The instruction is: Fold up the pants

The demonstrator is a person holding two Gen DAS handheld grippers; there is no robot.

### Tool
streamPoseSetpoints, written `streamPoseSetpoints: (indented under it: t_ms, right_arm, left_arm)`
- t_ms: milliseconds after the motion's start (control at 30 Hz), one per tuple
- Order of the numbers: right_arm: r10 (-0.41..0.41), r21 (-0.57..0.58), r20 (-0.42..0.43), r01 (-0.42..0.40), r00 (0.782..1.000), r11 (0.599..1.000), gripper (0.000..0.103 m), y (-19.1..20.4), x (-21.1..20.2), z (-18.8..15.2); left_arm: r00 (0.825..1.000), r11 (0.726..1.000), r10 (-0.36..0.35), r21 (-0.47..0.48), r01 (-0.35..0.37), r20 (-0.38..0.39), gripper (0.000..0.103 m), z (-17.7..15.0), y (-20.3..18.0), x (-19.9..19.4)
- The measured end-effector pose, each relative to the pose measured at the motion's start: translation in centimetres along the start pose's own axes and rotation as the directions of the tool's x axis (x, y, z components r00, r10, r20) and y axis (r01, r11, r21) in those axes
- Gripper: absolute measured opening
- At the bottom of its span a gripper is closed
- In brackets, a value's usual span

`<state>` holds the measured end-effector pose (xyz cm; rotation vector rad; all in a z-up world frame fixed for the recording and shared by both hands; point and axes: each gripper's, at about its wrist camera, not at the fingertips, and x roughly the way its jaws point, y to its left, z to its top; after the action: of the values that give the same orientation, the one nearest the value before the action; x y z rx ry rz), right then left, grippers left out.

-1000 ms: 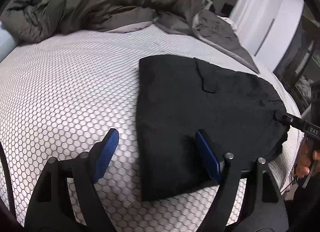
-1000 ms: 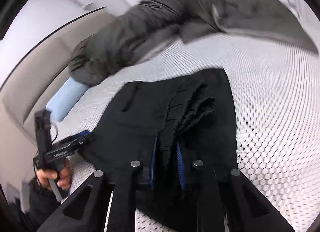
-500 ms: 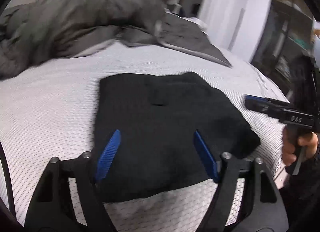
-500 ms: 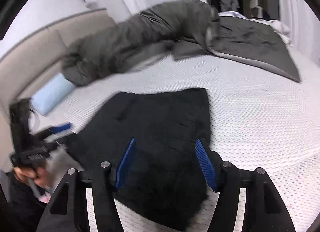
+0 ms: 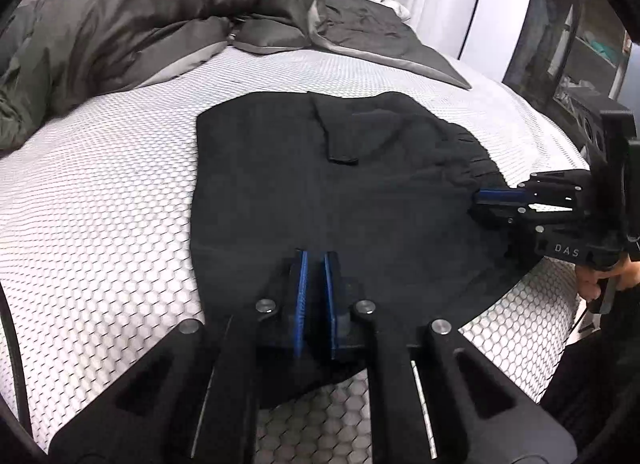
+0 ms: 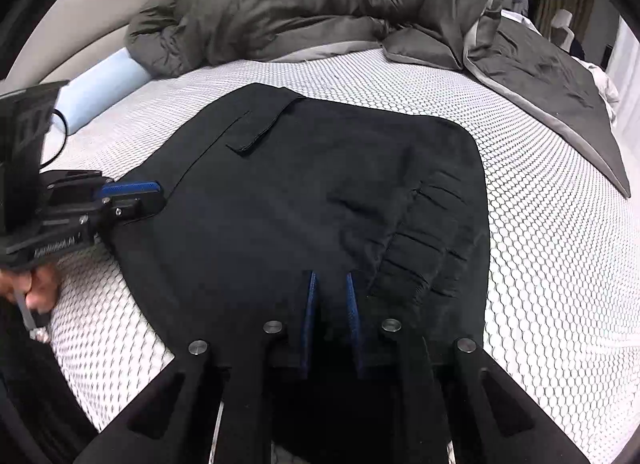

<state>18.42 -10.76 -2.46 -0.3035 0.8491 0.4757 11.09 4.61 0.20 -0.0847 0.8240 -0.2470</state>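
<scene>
Both hand-held grippers, left [image 5: 316, 260] and right [image 6: 331, 280], are closing, pinching the limp, light pants [image 5: 320, 191] at their near edge, low in frame.

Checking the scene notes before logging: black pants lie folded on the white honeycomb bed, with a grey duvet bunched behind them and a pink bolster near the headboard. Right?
Not quite: the bolster is pale blue, as the right wrist view shows. The rest holds.
</scene>
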Motion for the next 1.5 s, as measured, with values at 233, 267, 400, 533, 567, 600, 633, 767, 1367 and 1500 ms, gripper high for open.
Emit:
streamPoseSetpoints:
  t_ms: [233, 267, 400, 533, 567, 600, 633, 767, 1367, 1500]
  right_arm:
    - [0.152, 0.043, 0.081, -0.156, 0.985, 0.987, 0.024, 0.9, -1.0, 2.6]
    - [0.166, 0.043, 0.071, -0.169, 0.984, 0.985, 0.024, 1.1, -0.4, 3.0]
    - [0.159, 0.037, -0.035, -0.158, 0.987, 0.987, 0.024, 1.8, 3.8, 3.9]
    - [-0.005, -0.016, -0.047, 0.004, 0.999, 1.0, 0.024, 0.5, 3.0, 3.5]
    - [-0.089, -0.023, -0.046, 0.088, 0.995, 0.996, 0.024, -0.4, 2.6, 3.0]
    - [-0.08, -0.004, -0.042, 0.08, 0.996, 0.997, 0.023, -1.2, 2.2, 2.4]
    - [-0.021, 0.036, -0.029, 0.022, 0.999, 0.999, 0.023, -2.1, 1.8, 1.9]
    - [-0.011, 0.047, 0.025, 0.01, 1.0, 0.999, 0.024, -1.6, 0.4, 1.7]
    - [0.1, 0.004, 0.005, -0.1, 0.995, 0.995, 0.026, -1.4, -1.5, -1.3]
    - [0.101, 0.009, 0.043, -0.101, 0.994, 0.995, 0.028, -0.1, -2.6, 0.0]
  left_arm:
    - [0.999, 0.999, -0.037, 0.024, 0.036, 0.029, 0.014, 3.6, -1.3, -0.1]
    - [0.998, 0.998, -0.055, 0.002, 0.055, -0.007, 0.016, 4.0, -1.0, 1.1]
    - [0.998, 0.999, -0.051, -0.004, 0.05, -0.046, 0.016, 3.8, -0.7, 3.5]
    - [0.998, 0.998, -0.053, -0.025, 0.052, -0.03, 0.016, 3.2, 1.0, 1.9]
    - [0.998, 0.998, -0.053, -0.032, 0.052, -0.027, 0.016, 3.0, 1.5, 1.6]
    - [0.999, 0.998, -0.038, -0.042, 0.037, -0.027, 0.016, 2.7, 2.1, 1.3]
    - [0.999, 0.999, -0.023, -0.048, 0.021, -0.026, 0.016, 2.4, 2.5, 1.0]
    - [1.0, 0.998, 0.024, -0.056, -0.024, 0.0, 0.016, 2.2, 2.7, -0.5]
    - [1.0, 0.999, -0.02, 0.03, 0.021, -0.024, 0.019, -0.3, 1.3, -2.7]
    - [0.998, 0.997, -0.065, 0.041, 0.064, 0.026, 0.019, 1.2, 0.1, -3.4]
